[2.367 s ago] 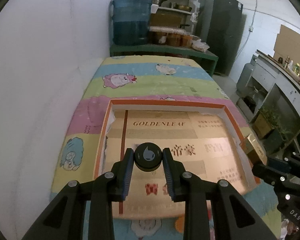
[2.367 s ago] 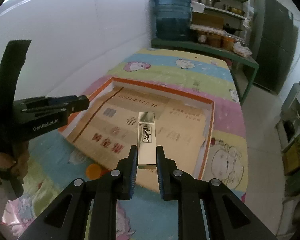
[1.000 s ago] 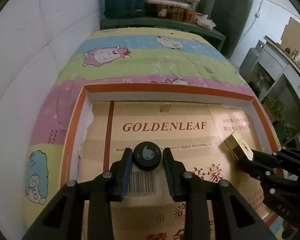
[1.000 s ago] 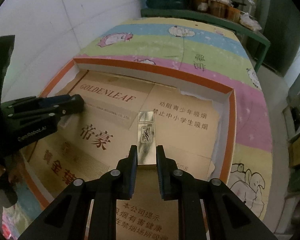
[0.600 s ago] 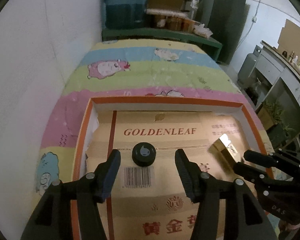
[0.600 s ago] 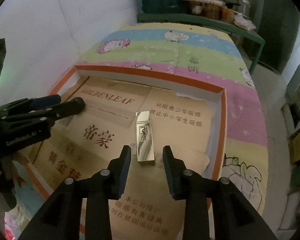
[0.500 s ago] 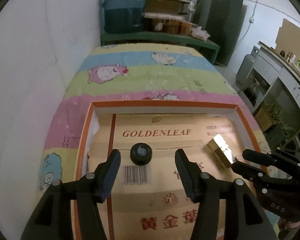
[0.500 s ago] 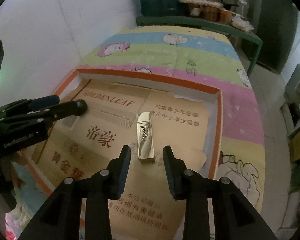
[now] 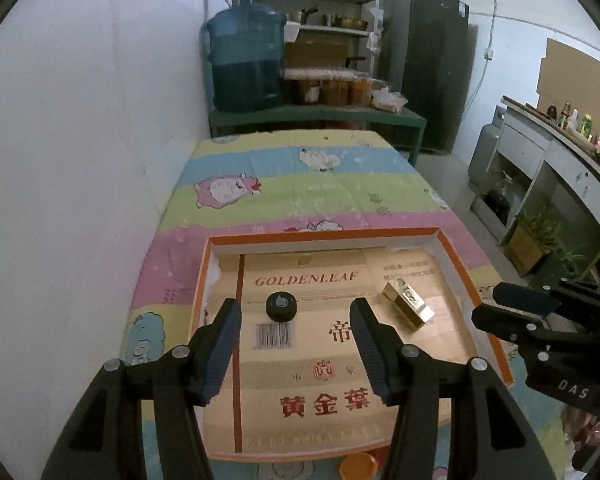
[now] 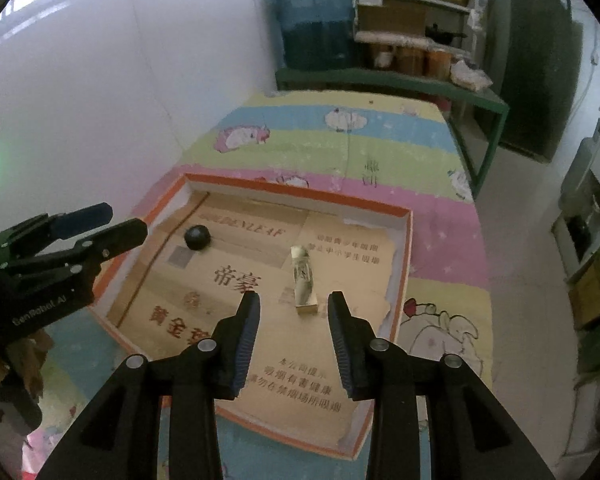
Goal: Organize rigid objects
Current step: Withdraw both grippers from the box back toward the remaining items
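Note:
A shallow orange-rimmed box (image 9: 452, 248) (image 10: 407, 248) lined with printed cardboard lies on a striped cartoon bedspread. A small black round cap (image 9: 281, 306) (image 10: 197, 237) rests on the lining at the left, and a gold rectangular case (image 9: 408, 306) (image 10: 305, 280) lies at the right. My left gripper (image 9: 296, 312) hangs open above the box, pulled back from the cap, with nothing between its fingers. My right gripper (image 10: 293, 306) is open too, raised above the near end of the gold case, clear of it.
An orange round lid (image 9: 358, 466) lies outside the box's near edge. A white wall runs along the left. Beyond the bed stand a blue water jug (image 9: 246, 68), a green shelf with jars and a dark cabinet. A gas cylinder and plants sit at the right.
Both grippers opened, leaving the black cap and the gold case lying on the cardboard lining. Both then rose and drew back from the box.

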Demonstrator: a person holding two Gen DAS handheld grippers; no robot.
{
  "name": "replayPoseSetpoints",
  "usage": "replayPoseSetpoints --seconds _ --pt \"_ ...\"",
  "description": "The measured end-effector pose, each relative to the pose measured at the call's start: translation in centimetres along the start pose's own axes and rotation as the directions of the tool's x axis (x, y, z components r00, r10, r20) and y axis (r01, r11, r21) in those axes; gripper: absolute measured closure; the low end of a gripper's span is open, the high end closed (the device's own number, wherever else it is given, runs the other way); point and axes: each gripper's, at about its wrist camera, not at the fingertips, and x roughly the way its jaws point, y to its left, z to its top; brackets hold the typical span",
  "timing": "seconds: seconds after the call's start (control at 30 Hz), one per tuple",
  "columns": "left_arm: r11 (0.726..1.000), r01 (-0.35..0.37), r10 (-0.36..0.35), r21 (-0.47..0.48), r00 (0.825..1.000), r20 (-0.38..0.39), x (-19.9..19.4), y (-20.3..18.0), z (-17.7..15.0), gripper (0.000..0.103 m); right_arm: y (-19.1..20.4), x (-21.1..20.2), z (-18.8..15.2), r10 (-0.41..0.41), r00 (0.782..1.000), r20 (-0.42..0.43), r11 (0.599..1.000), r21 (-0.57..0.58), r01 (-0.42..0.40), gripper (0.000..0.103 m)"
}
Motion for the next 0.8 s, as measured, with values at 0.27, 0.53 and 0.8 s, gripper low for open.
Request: replayPoseSetpoints --seconds 0.27,0.53,0.8 --pt "1.000 0.002 -0.002 0.005 0.998 0.066 -4.3 -0.4 -0.5 0.047 1.6 -4.1 -0.8 -0.017 0.999 0.041 1.000 -0.011 0.018 0.067" --pt "1.000 0.017 -0.019 0.020 0.991 0.133 -8.8 -0.9 -2.0 0.047 3.7 -8.2 -3.1 -0.074 0.994 0.077 0.997 -0.005 0.074 0.058" --pt "0.999 0.037 -0.036 -0.004 0.990 0.133 -11.8 -0.9 -4.3 0.047 6.3 -11.9 -6.2 -0.141 0.982 0.123 0.990 0.023 0.139 0.056"
